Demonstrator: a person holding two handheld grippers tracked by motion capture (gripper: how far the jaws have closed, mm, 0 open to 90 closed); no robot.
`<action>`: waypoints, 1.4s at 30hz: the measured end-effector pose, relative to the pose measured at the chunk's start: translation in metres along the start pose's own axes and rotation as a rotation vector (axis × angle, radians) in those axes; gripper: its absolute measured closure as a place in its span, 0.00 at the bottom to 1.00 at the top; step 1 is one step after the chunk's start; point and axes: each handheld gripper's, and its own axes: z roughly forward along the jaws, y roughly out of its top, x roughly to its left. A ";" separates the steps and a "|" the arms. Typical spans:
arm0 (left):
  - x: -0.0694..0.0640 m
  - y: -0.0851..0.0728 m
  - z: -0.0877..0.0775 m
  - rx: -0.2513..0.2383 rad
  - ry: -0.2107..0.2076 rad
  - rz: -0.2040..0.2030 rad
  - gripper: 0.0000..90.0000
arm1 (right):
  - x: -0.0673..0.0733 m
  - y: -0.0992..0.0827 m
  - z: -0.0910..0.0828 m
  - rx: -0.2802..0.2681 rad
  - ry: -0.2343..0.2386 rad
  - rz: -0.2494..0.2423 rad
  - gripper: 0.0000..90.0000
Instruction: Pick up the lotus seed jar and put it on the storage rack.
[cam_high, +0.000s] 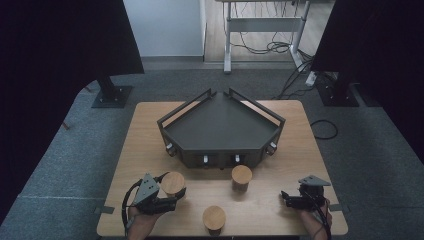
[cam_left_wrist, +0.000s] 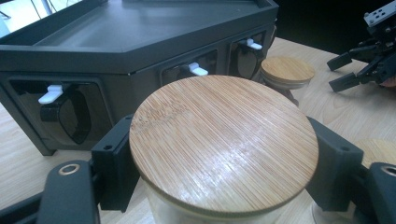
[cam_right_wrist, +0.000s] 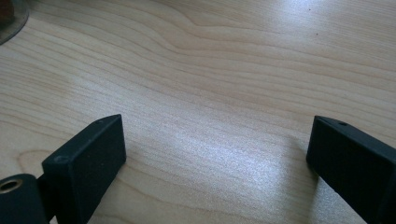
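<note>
The left gripper (cam_left_wrist: 224, 186) is clamping a glass jar under its bamboo lid (cam_left_wrist: 224, 142), just before the dark dispenser box (cam_left_wrist: 135, 42).

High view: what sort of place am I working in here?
Probably a lab or recording room, not a home: a wooden table on grey carpet, black curtains at both sides, and loose cables under a desk behind.

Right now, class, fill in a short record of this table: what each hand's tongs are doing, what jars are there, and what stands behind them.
Left tongs: shut on the glass jar with a round bamboo lid, at the table's near left.
Right tongs: open, nothing between them, over the light wooden table.
Other jars: two more bamboo-lidded jars, one centre, one at the near edge.
Behind: dark five-sided metal tray stand with white levers on its front.
</note>
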 end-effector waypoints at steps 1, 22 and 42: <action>0.000 0.001 0.000 0.000 0.002 0.000 0.27 | 0.000 0.000 0.000 0.000 0.000 0.000 0.04; 0.008 0.013 0.003 -0.011 0.011 0.001 0.27 | 0.000 -0.001 0.000 -0.002 -0.001 0.000 0.05; 0.013 0.024 0.007 -0.020 0.011 0.004 0.27 | 0.001 -0.001 -0.001 -0.002 -0.001 0.001 0.05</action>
